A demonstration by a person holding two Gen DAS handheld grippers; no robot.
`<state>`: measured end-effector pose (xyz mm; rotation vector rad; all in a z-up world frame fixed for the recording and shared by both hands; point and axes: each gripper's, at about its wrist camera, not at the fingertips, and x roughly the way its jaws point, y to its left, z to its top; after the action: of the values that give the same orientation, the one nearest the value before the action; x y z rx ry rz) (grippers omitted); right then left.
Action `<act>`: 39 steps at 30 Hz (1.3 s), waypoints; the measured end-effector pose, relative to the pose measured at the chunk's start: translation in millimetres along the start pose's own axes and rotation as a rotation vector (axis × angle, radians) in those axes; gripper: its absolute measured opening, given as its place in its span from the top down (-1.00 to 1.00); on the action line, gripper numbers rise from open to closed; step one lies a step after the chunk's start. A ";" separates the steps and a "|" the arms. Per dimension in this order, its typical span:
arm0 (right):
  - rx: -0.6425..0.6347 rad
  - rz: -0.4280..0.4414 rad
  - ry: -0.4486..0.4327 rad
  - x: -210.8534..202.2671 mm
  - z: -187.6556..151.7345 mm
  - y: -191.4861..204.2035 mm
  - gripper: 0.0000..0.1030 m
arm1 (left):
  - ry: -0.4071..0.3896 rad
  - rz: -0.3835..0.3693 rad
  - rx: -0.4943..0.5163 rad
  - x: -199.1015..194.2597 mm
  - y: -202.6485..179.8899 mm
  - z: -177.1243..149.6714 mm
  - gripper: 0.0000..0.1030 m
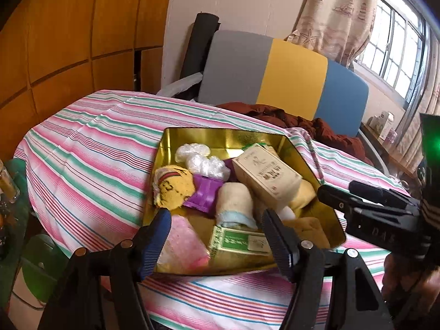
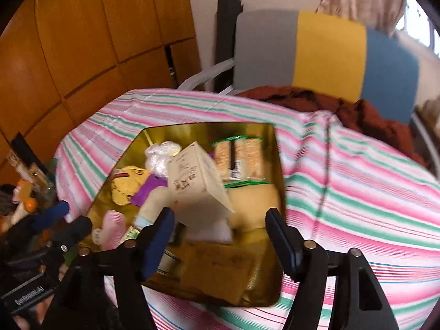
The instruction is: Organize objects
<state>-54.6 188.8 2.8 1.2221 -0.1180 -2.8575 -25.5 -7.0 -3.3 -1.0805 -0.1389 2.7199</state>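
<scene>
A gold tin tray (image 1: 220, 134) sits on the striped pink, white and green cloth (image 1: 90, 148) covering the counter, and it holds the sorted things: a beige box (image 1: 266, 176) leaning at the far right, a yellow cloth (image 1: 173, 189) and a purple packet (image 1: 205, 194) at the left, and a green box (image 1: 242, 243) near the front. The left gripper (image 1: 217, 236) hangs over the tray's near edge with its fingers spread and nothing between them. The right gripper (image 2: 220, 236) hovers over the near right part, fingers likewise apart and empty.
</scene>
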 end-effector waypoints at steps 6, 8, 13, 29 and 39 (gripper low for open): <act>0.023 -0.098 -0.078 -27.8 -21.5 -7.0 -0.93 | -0.052 0.086 -0.019 -16.2 -10.5 -8.1 -0.36; 0.031 -0.131 -0.100 -36.6 -31.3 -10.9 -0.99 | -0.071 0.101 -0.032 -20.8 -11.7 -9.6 -0.36; 0.067 -0.168 -0.121 -51.3 -49.3 -24.2 -0.99 | -0.085 0.171 -0.012 -22.3 -19.7 -10.6 -0.36; 0.012 -0.102 -0.162 -61.6 -56.6 -12.0 -0.99 | -0.123 0.044 -0.030 -31.9 -25.7 -12.5 -0.25; -0.007 -0.097 -0.135 -52.2 -56.8 -5.8 -0.99 | -0.053 0.073 -0.090 -14.2 -10.4 -14.3 -0.09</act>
<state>22.5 194.4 0.9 1.0618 -0.0529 -3.0198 -3.8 0.0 -2.5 -1.0576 -0.2370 2.8333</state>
